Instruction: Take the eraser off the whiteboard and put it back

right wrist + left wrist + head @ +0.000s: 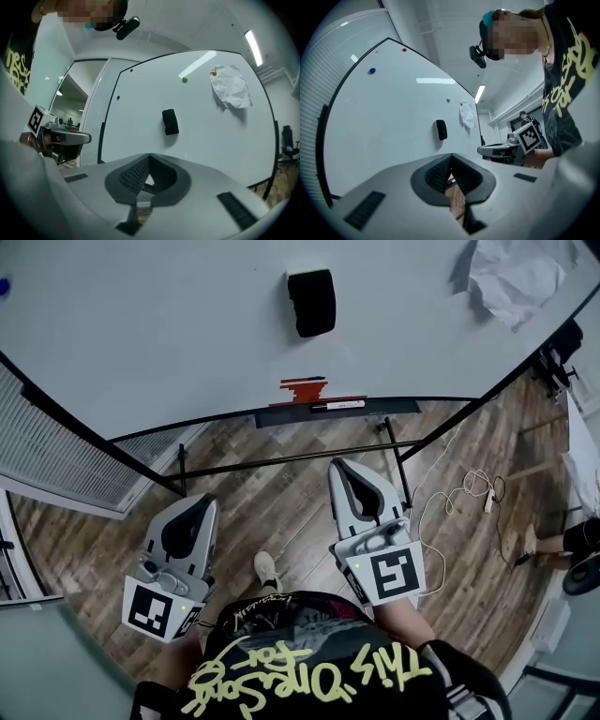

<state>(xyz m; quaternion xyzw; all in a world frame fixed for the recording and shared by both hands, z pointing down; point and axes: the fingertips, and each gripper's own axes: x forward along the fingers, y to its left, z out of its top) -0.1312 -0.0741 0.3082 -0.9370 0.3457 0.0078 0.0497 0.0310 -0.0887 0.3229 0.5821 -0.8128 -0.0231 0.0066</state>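
While the eraser [311,303] is seen stuck high on the whiteboard [169,343], the left gripper [199,505] and the right gripper [343,468] are held well short of it, jaws closed together, empty.

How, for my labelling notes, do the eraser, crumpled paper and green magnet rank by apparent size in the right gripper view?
1. crumpled paper
2. eraser
3. green magnet
All sit on one whiteboard, so nearness hardly matters.
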